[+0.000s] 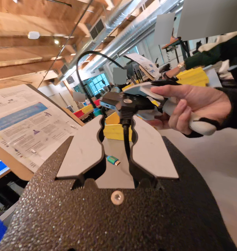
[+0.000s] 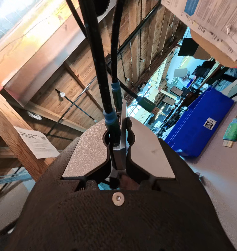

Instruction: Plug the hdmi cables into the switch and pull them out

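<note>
My right gripper (image 2: 122, 137) is clamped on the HDMI switch (image 1: 123, 102), held in the air. My left gripper (image 1: 117, 126) is part open around the switch's black cable (image 1: 126, 137), not pinching. A loose green plug (image 1: 113, 161) lies on the table (image 1: 196, 156). Pull-out step, I judge; next, close on a plug body.

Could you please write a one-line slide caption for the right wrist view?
Right gripper clamps the HDMI switch with green-ended cables plugged in.
</note>
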{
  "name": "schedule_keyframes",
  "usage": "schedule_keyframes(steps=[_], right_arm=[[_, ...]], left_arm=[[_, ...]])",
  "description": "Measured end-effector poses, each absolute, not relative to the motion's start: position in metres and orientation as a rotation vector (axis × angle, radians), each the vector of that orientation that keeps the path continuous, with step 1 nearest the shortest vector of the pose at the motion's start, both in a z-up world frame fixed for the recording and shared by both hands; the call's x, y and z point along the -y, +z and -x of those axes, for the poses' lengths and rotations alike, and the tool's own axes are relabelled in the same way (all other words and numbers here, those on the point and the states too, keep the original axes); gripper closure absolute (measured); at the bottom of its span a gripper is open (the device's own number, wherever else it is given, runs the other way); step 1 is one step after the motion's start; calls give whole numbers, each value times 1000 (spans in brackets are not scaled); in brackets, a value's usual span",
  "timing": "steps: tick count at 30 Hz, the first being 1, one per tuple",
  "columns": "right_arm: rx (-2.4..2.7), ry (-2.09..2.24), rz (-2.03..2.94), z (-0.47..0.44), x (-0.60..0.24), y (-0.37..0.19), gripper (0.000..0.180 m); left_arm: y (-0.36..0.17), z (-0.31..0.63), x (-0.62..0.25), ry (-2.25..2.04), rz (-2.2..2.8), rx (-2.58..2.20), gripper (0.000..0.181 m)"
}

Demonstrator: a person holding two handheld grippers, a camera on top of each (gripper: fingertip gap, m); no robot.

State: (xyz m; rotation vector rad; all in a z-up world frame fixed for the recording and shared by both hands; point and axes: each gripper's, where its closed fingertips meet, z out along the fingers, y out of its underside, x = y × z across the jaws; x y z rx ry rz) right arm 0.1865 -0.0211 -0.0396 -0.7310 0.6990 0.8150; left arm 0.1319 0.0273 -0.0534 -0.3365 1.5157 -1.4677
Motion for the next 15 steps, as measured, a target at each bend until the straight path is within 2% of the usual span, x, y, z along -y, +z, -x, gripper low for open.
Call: schedule_keyframes(steps=[2, 3, 6, 15], right_arm=[[-737, 854, 698, -183, 17, -43, 157], [-750, 867, 687, -182, 16, -46, 157], [-778, 907, 689, -176, 8, -54, 157], [-830, 909, 647, -176, 6, -75, 156]], left_arm=[[-68, -133, -19, -1458, 315, -1575, 136], [-73, -132, -16, -1450, 305, -1590, 138], [-77, -135, -15, -1422, 306, -1553, 157], [-94, -140, -18, -1565, 278, -1545, 158]])
